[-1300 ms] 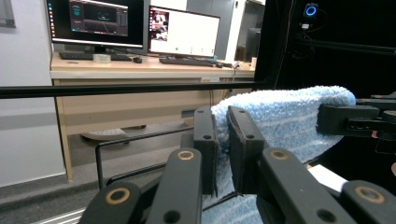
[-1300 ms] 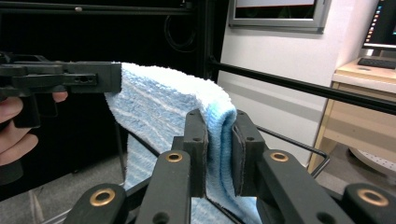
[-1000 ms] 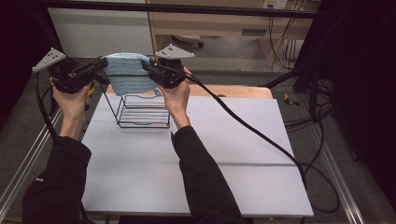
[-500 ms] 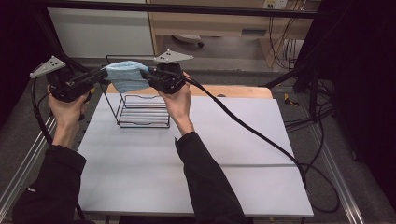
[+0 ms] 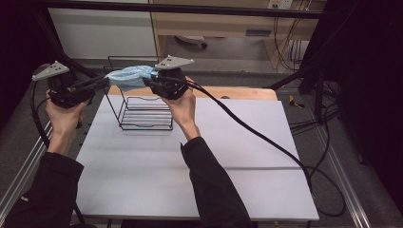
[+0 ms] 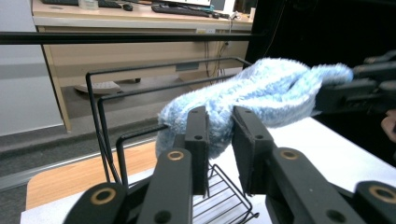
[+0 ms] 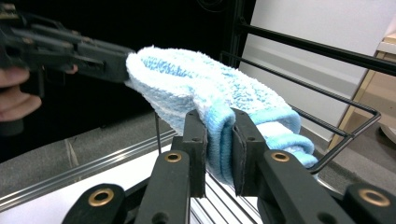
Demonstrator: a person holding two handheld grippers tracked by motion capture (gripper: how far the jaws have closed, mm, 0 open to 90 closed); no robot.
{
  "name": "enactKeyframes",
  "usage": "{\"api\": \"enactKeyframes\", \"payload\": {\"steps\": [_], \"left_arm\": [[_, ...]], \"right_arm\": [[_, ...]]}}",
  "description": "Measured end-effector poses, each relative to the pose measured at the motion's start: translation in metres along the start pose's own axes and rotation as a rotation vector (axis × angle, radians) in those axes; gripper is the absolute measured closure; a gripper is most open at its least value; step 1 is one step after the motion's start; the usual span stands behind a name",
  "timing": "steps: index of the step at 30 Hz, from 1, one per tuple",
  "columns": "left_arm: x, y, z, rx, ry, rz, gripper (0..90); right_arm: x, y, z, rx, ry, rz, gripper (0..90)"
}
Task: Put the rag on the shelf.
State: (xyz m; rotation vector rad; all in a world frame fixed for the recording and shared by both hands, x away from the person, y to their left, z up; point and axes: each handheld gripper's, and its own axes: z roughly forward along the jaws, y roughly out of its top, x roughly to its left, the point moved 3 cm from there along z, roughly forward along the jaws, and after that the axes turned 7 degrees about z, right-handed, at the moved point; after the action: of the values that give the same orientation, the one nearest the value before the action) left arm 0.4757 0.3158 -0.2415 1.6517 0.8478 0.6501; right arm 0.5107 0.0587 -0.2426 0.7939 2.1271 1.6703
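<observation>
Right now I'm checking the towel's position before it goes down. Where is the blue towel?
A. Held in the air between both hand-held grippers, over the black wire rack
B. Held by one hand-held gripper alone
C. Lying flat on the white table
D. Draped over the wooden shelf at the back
A: the blue towel stretches between the left hand-held gripper and the right hand-held gripper, above the wire rack.

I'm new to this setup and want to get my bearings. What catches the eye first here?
A fluffy blue towel hangs bunched in the air between two claws, above a black wire rack at the far left of the white table. The right claw pinches one end tight. The left claw has the other end between its jaws, which have just been opening.
</observation>
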Motion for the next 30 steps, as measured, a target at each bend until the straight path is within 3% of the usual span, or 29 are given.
{"api": "enactKeyframes", "payload": {"steps": [3, 7, 13, 17, 23, 30], "left_arm": [[0.001, 0.009, -0.004, -0.006, 0.011, -0.016, 74.8], [-0.001, 0.021, -0.005, -0.009, 0.034, -0.007, 76.6], [-0.002, 0.029, 0.008, 0.046, 0.056, -0.018, 83.3], [-0.005, 0.027, 0.017, 0.080, 0.048, -0.013, 87.0], [-0.006, 0.017, 0.017, 0.101, 0.029, -0.011, 88.6], [-0.007, 0.009, 0.017, 0.118, 0.018, 0.001, 88.7]], "right_arm": [[0.001, -0.001, 0.000, 0.004, 0.001, -0.005, 78.4], [0.002, -0.003, 0.001, 0.010, -0.002, -0.021, 78.2], [0.001, -0.007, 0.000, 0.011, 0.008, -0.012, 77.9], [0.000, -0.008, 0.000, 0.010, 0.014, -0.007, 77.5], [0.000, -0.009, 0.000, 0.018, 0.019, -0.013, 75.6], [0.003, -0.008, -0.001, 0.014, 0.034, -0.008, 64.4]]}}
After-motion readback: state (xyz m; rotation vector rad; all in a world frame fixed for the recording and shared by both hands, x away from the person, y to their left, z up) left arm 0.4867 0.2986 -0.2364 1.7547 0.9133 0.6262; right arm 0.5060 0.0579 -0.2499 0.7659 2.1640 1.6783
